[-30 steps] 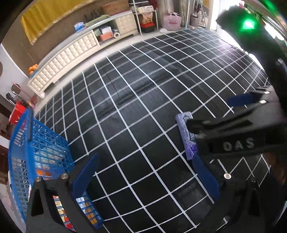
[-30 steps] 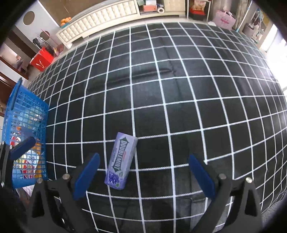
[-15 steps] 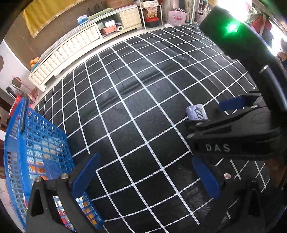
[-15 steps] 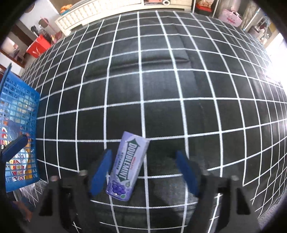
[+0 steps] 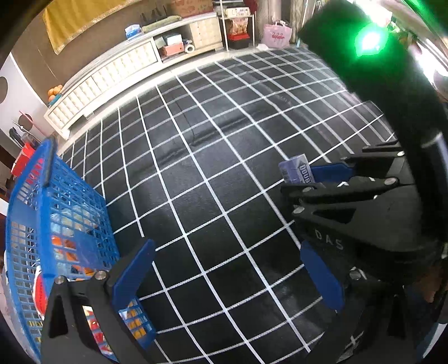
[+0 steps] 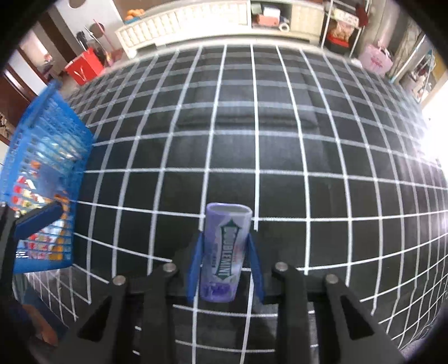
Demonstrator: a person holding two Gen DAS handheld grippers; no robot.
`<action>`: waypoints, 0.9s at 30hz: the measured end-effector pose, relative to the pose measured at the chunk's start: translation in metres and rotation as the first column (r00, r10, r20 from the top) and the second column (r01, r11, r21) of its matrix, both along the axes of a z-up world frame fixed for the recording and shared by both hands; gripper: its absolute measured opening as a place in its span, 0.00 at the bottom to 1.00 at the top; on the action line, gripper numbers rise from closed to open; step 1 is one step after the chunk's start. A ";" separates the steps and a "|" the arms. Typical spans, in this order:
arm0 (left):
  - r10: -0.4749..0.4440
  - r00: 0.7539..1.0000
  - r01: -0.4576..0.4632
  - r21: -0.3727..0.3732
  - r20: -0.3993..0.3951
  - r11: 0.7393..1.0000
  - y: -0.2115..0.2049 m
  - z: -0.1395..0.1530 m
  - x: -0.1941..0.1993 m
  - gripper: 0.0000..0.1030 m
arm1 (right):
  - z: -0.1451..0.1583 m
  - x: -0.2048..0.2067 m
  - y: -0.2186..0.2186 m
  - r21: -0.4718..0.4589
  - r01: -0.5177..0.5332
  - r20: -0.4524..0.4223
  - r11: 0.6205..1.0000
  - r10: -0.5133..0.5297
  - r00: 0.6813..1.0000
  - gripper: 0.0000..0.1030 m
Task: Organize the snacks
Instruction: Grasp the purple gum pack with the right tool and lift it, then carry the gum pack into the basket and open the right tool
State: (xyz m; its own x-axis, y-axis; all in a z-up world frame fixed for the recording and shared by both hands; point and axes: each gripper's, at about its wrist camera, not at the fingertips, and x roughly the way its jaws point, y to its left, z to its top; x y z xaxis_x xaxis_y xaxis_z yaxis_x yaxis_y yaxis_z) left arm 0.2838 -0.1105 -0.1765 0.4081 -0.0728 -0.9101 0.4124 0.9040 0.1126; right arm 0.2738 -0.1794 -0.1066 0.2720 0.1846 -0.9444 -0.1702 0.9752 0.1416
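Between the blue pads of the right tongs a purple Doublemint gum pack is clamped, its long sides pressed by both pads and its far end pointed away from the camera, over the black cloth with white grid lines. Whether the pack is raised clear of the cloth or touching it cannot be told. To the left of the pack, at the cloth's edge, a blue mesh basket is seen, with colourful snack packets visible through its walls. From the left wrist view the same pack is seen end-on, gripped by the right tongs, whose black body fills the right of that view under a green light. The left tongs are spread wide with nothing between the pads, held above the cloth between the basket and the pack, one blue pad close beside the basket's near wall. Beyond the pack, past the far edge of the cloth, a long white cabinet is seen.
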 end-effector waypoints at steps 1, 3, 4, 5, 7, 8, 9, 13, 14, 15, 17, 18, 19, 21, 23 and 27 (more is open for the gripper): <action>0.001 1.000 -0.001 -0.001 0.013 1.000 -0.001 0.006 -0.004 1.00 | 0.007 -0.003 -0.001 0.002 0.001 0.010 1.000 -0.001 1.000 0.34; -0.001 0.999 0.001 0.002 0.047 1.000 -0.001 0.018 -0.010 1.00 | 0.024 -0.013 -0.005 0.011 0.003 0.041 1.000 -0.004 0.999 0.34; -0.004 0.998 0.003 0.002 0.062 1.000 -0.002 0.024 -0.014 1.00 | 0.030 -0.017 -0.005 0.012 0.004 0.052 1.000 -0.005 0.999 0.34; -0.003 0.997 0.003 0.001 0.076 1.000 -0.001 0.031 -0.017 1.00 | 0.038 -0.022 -0.006 0.012 0.005 0.064 1.000 -0.006 0.998 0.33; 0.002 0.995 -0.001 -0.010 0.100 1.000 0.002 0.045 -0.024 1.00 | 0.053 -0.032 -0.008 0.020 0.004 0.089 1.000 -0.006 0.996 0.33; 0.004 0.994 -0.003 -0.015 0.113 1.000 0.003 0.053 -0.028 1.00 | 0.060 -0.036 -0.008 0.023 0.001 0.101 1.000 -0.004 0.995 0.33; 0.006 0.993 -0.003 -0.020 0.122 1.000 0.005 0.058 -0.032 1.00 | 0.069 -0.044 -0.008 0.026 0.000 0.121 1.000 -0.003 0.993 0.33; 0.019 0.985 -0.014 -0.027 0.170 1.000 0.016 0.082 -0.048 1.00 | 0.087 -0.043 0.009 0.048 -0.009 0.163 0.999 0.001 0.987 0.33; 0.022 0.983 -0.016 -0.031 0.184 0.999 0.019 0.090 -0.054 1.00 | 0.094 -0.048 0.010 0.053 -0.015 0.176 0.998 0.005 0.984 0.33; 0.023 0.980 -0.017 -0.033 0.196 0.999 0.021 0.095 -0.057 1.00 | 0.102 -0.053 0.012 0.054 -0.022 0.190 0.998 0.011 0.982 0.33; 0.029 0.974 -0.021 -0.034 0.225 0.999 0.027 0.107 -0.066 1.00 | 0.114 -0.040 0.016 0.060 -0.034 0.214 0.998 0.021 0.977 0.33; 0.031 0.971 -0.024 -0.035 0.236 0.999 0.029 0.111 -0.069 1.00 | 0.122 -0.044 0.018 0.062 -0.043 0.229 0.997 0.027 0.973 0.33; 0.035 0.969 -0.027 -0.038 0.246 0.999 0.032 0.117 -0.073 1.00 | 0.127 -0.041 0.021 0.061 -0.047 0.240 0.997 0.031 0.970 0.33; 0.045 0.963 -0.036 -0.041 0.267 0.999 0.038 0.126 -0.080 1.00 | 0.139 -0.047 0.027 0.064 -0.064 0.266 0.996 0.044 0.963 0.33; 0.056 0.956 -0.045 -0.044 0.288 0.998 0.047 0.135 -0.088 1.00 | 0.143 -0.050 0.036 0.065 -0.077 0.282 0.995 0.056 0.958 0.33; 0.081 0.945 -0.069 -0.049 0.316 0.996 0.064 0.146 -0.100 1.00 | 0.156 -0.060 0.053 0.071 -0.114 0.314 0.991 0.086 0.946 0.33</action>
